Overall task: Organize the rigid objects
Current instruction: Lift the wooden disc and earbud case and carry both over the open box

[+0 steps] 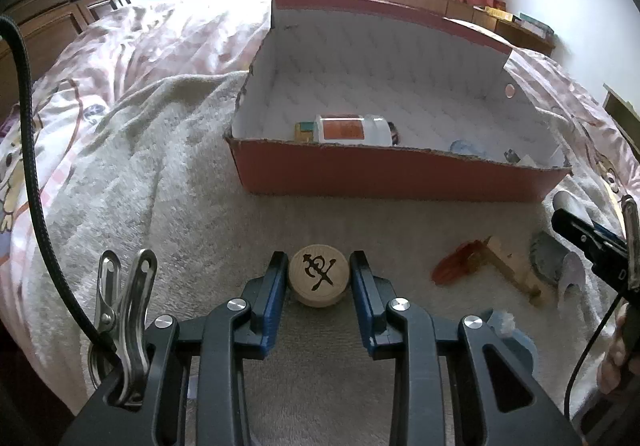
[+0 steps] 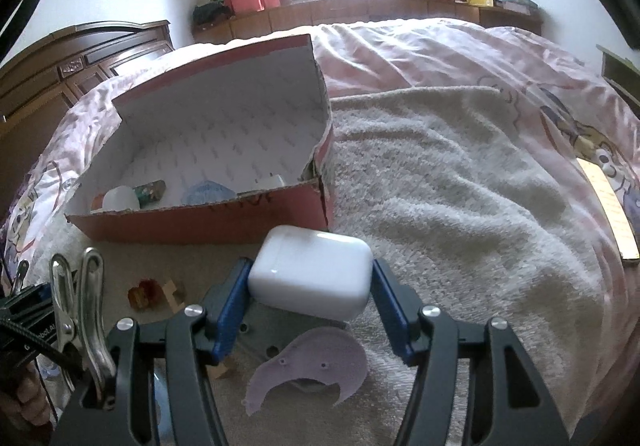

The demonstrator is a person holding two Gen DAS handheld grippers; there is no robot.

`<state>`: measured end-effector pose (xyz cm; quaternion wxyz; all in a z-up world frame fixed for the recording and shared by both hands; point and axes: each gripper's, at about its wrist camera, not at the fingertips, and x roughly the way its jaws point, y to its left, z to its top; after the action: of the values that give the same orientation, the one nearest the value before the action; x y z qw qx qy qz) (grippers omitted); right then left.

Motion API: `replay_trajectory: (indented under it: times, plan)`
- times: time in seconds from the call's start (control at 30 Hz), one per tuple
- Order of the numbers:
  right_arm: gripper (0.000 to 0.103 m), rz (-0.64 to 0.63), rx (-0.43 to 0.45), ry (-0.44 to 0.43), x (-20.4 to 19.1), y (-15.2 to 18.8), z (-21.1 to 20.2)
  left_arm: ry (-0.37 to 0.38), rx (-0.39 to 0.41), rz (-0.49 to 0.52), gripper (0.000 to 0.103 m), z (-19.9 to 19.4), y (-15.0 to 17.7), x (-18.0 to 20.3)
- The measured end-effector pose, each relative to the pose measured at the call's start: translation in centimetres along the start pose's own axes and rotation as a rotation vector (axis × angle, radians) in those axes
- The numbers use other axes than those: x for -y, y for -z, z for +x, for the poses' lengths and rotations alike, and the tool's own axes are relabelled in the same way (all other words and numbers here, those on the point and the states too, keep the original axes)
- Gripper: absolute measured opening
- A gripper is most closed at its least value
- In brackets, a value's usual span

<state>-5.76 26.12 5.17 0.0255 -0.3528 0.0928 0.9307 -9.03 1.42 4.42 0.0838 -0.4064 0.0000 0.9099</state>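
My left hand-held gripper (image 1: 319,266) clamps the round wooden chess piece (image 1: 318,274); right hand-held gripper (image 2: 310,278) holds the white earbud case (image 2: 310,276). Lift both clear, release over the red cardboard box (image 1: 392,176) at 12 o'clock.

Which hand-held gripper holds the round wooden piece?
The left hand-held gripper: it clamps the wooden disc with a black character. The right hand-held gripper holds a white case.

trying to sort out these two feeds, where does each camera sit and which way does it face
Left wrist: on the left gripper, facing down over a wooden disc toward the box; a hand shows at right.
Right wrist: on the right gripper, clamping a white case; fingers at left.
Shared: box, towel, wooden block.
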Motion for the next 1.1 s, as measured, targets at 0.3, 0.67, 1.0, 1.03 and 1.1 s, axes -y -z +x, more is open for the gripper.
replay_trajectory:
  times: [0.3,0.67,1.0,1.03,1.1]
  plan:
    - [0.063,-0.008,0.019,-0.012,-0.3,-0.4,-0.8,0.017,0.022,-0.005,0.032,-0.9,-0.4,0.1]
    - [0.063,-0.023,0.042,-0.022,-0.8,-0.9,-1.6,0.045,0.060,0.007,0.032,-2.3,-1.6,0.7]
    - [0.063,-0.087,0.079,-0.039,-2.3,-2.4,-2.6,0.032,0.119,0.047,0.032,-3.0,-4.4,1.2]
    - [0.063,-0.096,0.081,-0.045,-2.5,-2.6,-2.7,0.030,0.127,0.050,0.032,-3.1,-4.8,1.2]
    - [0.063,-0.112,0.082,-0.059,-3.0,-3.0,-2.7,0.028,0.138,0.054,0.032,-3.1,-5.5,1.3]
